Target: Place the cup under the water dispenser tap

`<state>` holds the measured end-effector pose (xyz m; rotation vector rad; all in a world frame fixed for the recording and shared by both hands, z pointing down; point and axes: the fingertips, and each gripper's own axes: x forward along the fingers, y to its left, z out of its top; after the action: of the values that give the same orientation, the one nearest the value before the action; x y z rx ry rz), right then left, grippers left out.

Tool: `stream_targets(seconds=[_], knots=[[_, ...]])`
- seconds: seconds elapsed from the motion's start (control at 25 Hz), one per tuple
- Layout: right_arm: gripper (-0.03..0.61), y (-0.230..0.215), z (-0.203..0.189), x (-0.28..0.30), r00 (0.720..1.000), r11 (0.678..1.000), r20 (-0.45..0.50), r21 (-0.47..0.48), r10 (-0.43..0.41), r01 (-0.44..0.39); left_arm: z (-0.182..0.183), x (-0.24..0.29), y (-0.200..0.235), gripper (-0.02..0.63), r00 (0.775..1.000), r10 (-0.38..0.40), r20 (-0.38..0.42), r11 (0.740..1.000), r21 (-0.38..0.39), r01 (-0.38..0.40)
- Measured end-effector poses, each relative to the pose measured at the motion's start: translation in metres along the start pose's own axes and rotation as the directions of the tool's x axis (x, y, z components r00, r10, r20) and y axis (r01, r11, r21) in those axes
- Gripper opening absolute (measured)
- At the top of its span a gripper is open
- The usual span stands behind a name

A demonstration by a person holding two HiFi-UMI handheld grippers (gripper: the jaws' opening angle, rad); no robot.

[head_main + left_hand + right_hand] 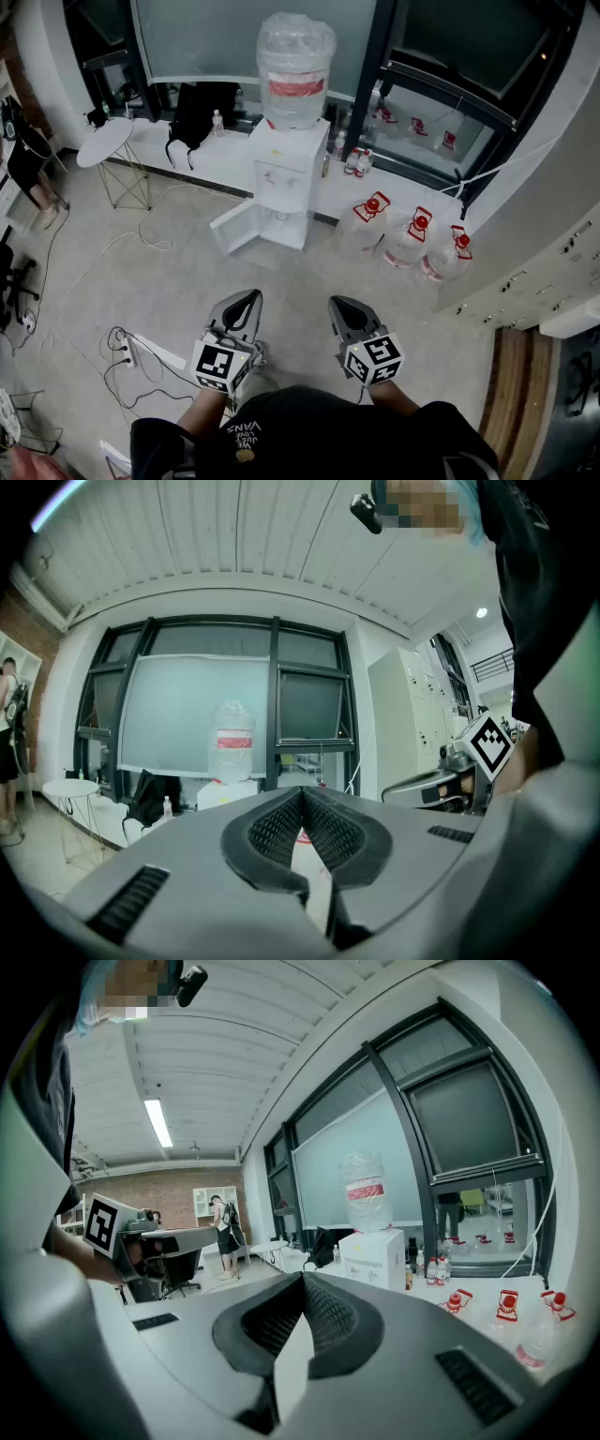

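Observation:
The white water dispenser (286, 187) stands against the window wall with a clear bottle (295, 70) on top and two small taps (279, 178) on its front. Its lower cabinet door (234, 228) hangs open. I see no cup in any view. My left gripper (251, 295) and right gripper (336, 302) are held side by side low in the head view, well short of the dispenser, pointing toward it. Both are shut with nothing between the jaws. The left gripper (302, 791) sees the dispenser (225, 794) far off; the right gripper (302, 1277) sees the dispenser (375, 1255) too.
Three large water jugs (408, 239) with red caps lie on the floor right of the dispenser. A round white table (105, 141) and a black backpack (197, 112) sit to its left. Cables and a power strip (131, 352) lie on the floor at my left.

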<state>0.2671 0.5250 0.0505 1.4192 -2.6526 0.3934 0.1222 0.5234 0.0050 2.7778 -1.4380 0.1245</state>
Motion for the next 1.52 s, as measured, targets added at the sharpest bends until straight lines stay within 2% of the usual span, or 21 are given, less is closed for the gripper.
stream_targets(seconds=[0.16, 0.44, 0.56, 0.92, 1.08, 1.28, 1.52], knots=[[0.043, -0.005, 0.005, 0.014, 1.000, 0.999, 0.029, 0.031, 0.008, -0.009, -0.004, 0.011, 0.012, 0.018, 1.000, 0.004, 0.006, 1.000, -0.022, -0.003], [0.044, -0.013, 0.006, 0.060, 0.998, 0.998, 0.038, 0.042, -0.041, 0.039, -0.017, 0.032, 0.053, 0.018, 1.000, -0.022, 0.004, 0.998, -0.060, 0.022], [0.044, -0.017, 0.008, 0.088, 0.997, 0.996, 0.034, 0.047, -0.074, 0.072, -0.024, 0.044, 0.079, 0.018, 0.999, -0.048, -0.025, 0.997, -0.065, 0.047], [0.044, -0.014, 0.015, 0.176, 0.984, 0.983, 0.037, 0.068, -0.172, 0.169, -0.030, 0.081, 0.168, 0.018, 0.989, -0.145, -0.023, 0.989, -0.018, 0.145], [0.044, -0.012, 0.012, 0.206, 0.977, 0.974, 0.032, 0.101, -0.209, 0.205, -0.032, 0.094, 0.198, 0.018, 0.983, -0.182, -0.023, 0.983, -0.040, 0.181], [0.044, -0.022, 0.009, 0.233, 0.975, 0.969, -0.003, 0.115, -0.222, 0.220, -0.046, 0.118, 0.224, 0.018, 0.982, -0.184, -0.045, 0.981, -0.076, 0.180], [0.044, -0.060, 0.014, 0.273, 0.976, 0.969, -0.040, 0.116, -0.213, 0.216, -0.050, 0.163, 0.248, 0.019, 0.985, -0.162, -0.057, 0.983, -0.095, 0.157]])
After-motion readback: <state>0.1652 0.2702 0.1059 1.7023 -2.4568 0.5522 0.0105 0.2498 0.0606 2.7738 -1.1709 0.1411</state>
